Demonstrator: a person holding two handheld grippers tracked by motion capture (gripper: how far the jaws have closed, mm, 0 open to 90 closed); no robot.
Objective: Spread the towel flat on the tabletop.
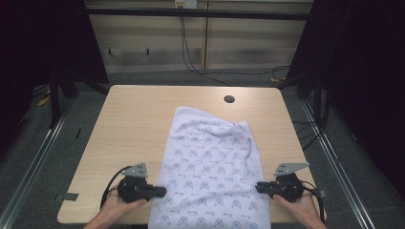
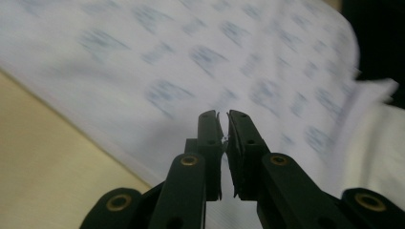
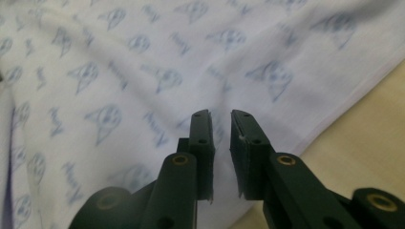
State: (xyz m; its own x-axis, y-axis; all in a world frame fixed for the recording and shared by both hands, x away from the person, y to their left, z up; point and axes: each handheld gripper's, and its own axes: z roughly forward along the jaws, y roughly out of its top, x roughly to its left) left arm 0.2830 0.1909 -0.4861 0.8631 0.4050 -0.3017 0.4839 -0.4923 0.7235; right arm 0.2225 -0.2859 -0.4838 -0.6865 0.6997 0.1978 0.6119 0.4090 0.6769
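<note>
Pale wood forms the table (image 1: pixel 138 124), set on a grey floor with dark curtains at both sides and a light panelled wall at twelve o'clock; nearest the person, two hands come in from six o'clock, each holding a black gripper beside a white cloth (image 1: pixel 210 162) printed with small blue motifs and short blue words too blurred to read. At about seven o'clock the left gripper (image 1: pixel 161 192) points inward and meets the cloth's left edge; seen in the left gripper view, the left gripper (image 2: pixel 224 129) has its jaws almost together with only a sliver between them, the cloth (image 2: pixel 191 71) lying beyond the tips, and whether fabric is pinched cannot be told. At about five o'clock the right gripper (image 1: pixel 258 187) points inward at the cloth's right edge; in the right gripper view the right gripper (image 3: pixel 222 129) has its jaws a little apart, empty, over the cloth (image 3: pixel 119 95) near its hem. Farther off, the cloth runs up the table's middle, its near end hanging over the table's front edge, rumpled toward one o'clock; beyond it at twelve o'clock sits a round dark hole (image 1: pixel 229 99) in the tabletop; black cables (image 1: pixel 191 57) hang down the wall behind.
</note>
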